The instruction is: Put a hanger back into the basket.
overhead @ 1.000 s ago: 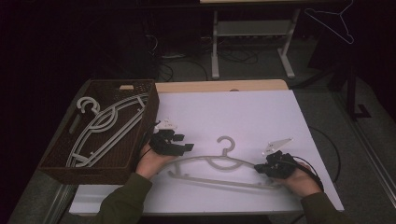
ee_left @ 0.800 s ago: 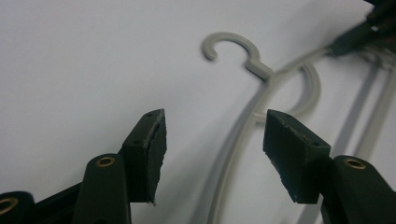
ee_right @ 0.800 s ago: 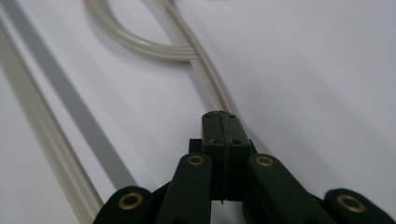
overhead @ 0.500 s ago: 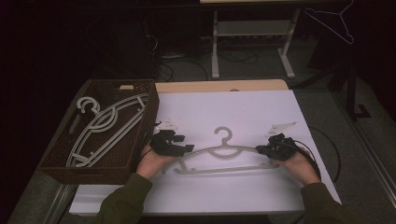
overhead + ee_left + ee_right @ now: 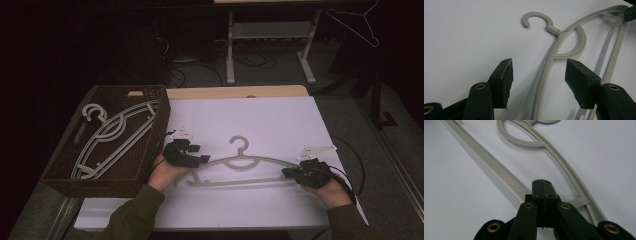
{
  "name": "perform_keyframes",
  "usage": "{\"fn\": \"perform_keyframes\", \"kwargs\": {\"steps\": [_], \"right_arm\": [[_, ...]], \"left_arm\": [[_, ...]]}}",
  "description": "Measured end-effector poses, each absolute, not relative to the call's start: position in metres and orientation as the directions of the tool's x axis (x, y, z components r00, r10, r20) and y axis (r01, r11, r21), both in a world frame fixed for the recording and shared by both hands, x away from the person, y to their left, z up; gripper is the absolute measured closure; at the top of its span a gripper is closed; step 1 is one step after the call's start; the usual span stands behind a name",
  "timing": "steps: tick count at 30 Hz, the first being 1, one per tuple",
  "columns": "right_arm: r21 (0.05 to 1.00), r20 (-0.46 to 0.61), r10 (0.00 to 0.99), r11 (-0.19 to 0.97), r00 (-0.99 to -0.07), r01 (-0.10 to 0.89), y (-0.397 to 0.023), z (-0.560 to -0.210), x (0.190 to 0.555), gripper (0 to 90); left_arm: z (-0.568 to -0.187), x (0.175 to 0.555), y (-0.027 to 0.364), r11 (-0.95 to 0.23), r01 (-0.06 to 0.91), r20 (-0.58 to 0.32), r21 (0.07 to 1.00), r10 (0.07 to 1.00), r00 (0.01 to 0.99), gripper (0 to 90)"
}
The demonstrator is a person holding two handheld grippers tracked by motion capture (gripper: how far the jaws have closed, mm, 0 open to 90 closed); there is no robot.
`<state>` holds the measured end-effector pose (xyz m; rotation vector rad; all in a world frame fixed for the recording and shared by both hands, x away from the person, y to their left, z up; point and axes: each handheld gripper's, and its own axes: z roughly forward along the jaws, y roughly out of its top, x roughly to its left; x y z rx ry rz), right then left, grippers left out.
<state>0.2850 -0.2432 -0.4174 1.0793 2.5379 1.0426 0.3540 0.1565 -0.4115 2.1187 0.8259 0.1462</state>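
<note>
Grey hanger (image 5: 245, 167) lies on the white table (image 5: 260, 120), near your edge, hook (image 5: 239, 143) pointing away from you.

Your right gripper (image 5: 289, 173) is at the hanger's right end. In the right gripper view its jaws are pressed fully together, pads meeting with no gap, sitting over the corner where the bottom bar (image 5: 494, 167) and the curved arm (image 5: 571, 177) meet. I can't tell whether any plastic is pinched between them.

Your left gripper (image 5: 200, 160) is at the hanger's left end. Jaws stand apart; in the left gripper view the curved arm (image 5: 544, 82) runs through the gap between the pads, neither pad touching it.

Brown basket (image 5: 60, 176) sits at the table's left edge, just beside your left hand (image 5: 167, 172), with more grey hangers (image 5: 112, 132) lying in it.
</note>
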Motion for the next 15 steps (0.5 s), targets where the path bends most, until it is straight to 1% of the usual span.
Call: {"fn": "perform_keyframes", "kwargs": {"steps": [10, 15], "right_arm": [[0.65, 0.097, 0.692, 0.5, -0.716, 0.572, -0.241, -0.423, 0.28, 89.9], [0.644, 0.101, 0.693, 0.502, -0.714, 0.577, -0.241, -0.427, 0.277, 90.0]], "left_arm": [[-0.414, 0.356, 0.148, -0.45, 0.502, -0.18, 0.739, 0.585, 0.791, 39.2], [-0.418, 0.358, 0.14, -0.486, 0.493, -0.184, 0.722, 0.552, 0.813, 39.1]]}}
